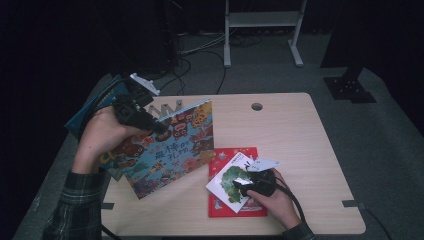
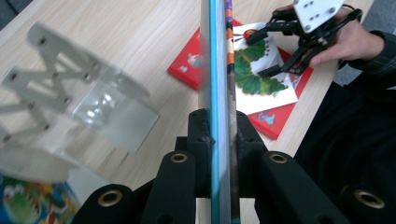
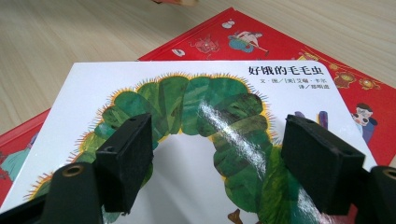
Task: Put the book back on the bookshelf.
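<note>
Two tongs: left (image 2: 219, 135) pinching a blue monster-patterned book (image 1: 165, 150) (edge-on), right (image 3: 219, 158) spread above a caterpillar book (image 3: 201, 107).

A light wooden bench (image 1: 300, 145) carried everything, with a round cable hole (image 1: 257, 106) near its far edge. A clear folding book stand (image 2: 79, 98) stood at its far left. Behind, cables (image 1: 200, 50) trailed across grey floor (image 1: 390, 135) beneath a white frame (image 1: 262, 20).
</note>
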`<state>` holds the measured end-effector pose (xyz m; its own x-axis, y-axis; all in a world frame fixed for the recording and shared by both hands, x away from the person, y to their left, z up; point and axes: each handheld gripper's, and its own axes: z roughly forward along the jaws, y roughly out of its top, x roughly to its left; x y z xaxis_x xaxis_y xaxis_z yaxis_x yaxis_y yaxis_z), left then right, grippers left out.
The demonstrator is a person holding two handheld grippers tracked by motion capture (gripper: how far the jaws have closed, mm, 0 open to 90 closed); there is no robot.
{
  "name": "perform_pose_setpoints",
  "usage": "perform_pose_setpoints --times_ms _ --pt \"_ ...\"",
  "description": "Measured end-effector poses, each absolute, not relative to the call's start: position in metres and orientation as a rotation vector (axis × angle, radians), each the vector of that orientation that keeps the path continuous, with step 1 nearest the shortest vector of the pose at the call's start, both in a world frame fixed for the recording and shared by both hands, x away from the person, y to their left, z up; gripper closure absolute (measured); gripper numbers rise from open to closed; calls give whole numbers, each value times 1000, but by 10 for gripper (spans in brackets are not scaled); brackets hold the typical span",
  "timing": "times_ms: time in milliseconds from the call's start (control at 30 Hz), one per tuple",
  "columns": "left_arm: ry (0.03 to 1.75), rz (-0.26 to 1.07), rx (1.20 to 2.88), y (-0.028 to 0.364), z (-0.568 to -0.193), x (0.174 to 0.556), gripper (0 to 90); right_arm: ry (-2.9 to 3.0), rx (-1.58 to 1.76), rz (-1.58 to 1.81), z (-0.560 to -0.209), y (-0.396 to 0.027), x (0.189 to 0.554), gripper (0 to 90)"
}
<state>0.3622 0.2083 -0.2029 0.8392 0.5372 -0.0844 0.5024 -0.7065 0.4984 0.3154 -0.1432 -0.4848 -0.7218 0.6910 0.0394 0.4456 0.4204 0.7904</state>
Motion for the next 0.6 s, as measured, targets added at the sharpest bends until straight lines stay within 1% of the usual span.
perform_pose_setpoints --times_ms 600 --pt "1041 184 2386 298 -219 336 806 2389 984 1191 -485 -143 316 241"
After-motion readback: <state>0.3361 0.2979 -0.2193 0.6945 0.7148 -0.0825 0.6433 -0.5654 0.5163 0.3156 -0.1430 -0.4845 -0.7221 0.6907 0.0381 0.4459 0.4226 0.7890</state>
